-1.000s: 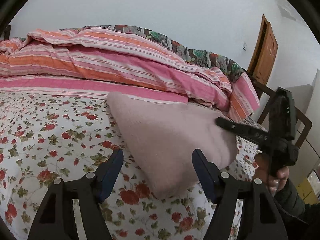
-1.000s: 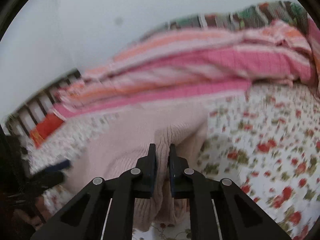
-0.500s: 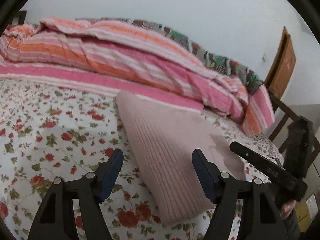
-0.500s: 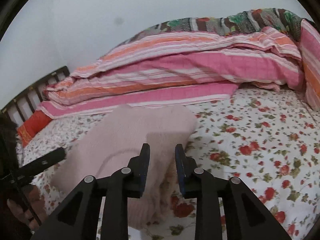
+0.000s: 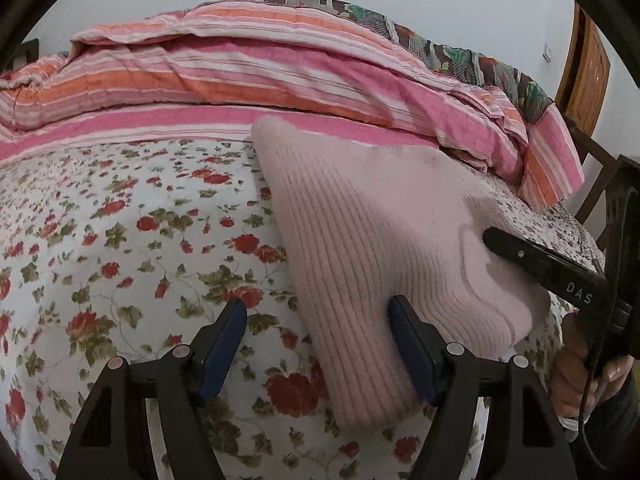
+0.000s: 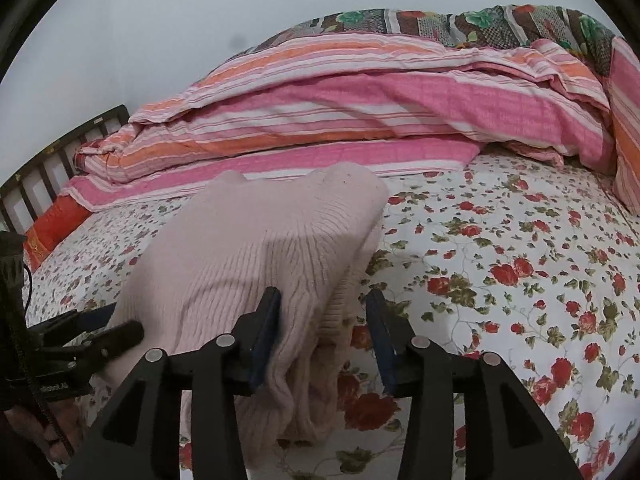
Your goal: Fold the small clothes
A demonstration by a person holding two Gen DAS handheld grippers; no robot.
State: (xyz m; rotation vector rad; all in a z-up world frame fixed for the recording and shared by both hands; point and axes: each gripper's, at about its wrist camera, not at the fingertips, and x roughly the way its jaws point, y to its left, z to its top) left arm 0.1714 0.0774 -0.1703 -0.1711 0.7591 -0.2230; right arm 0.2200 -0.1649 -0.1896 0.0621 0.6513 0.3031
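Pink knit sweater (image 6: 256, 256) lies folded, hiding its layers; both hand-held grippers (image 5: 316, 344) (image 6: 324, 332) gape apart.

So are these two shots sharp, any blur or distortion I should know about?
Left wrist view: sharp, heavy fisheye bending with dark corners, striped quilt slightly soft. Right wrist view: pink sweater crisp, soft even light, a faint smudge on the wall.

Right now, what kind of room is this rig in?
Most likely a home bedroom. A bed with a floral sheet fills both views, a striped pink-and-orange quilt lies bunched along the wall, and a wooden door stands at the far right.
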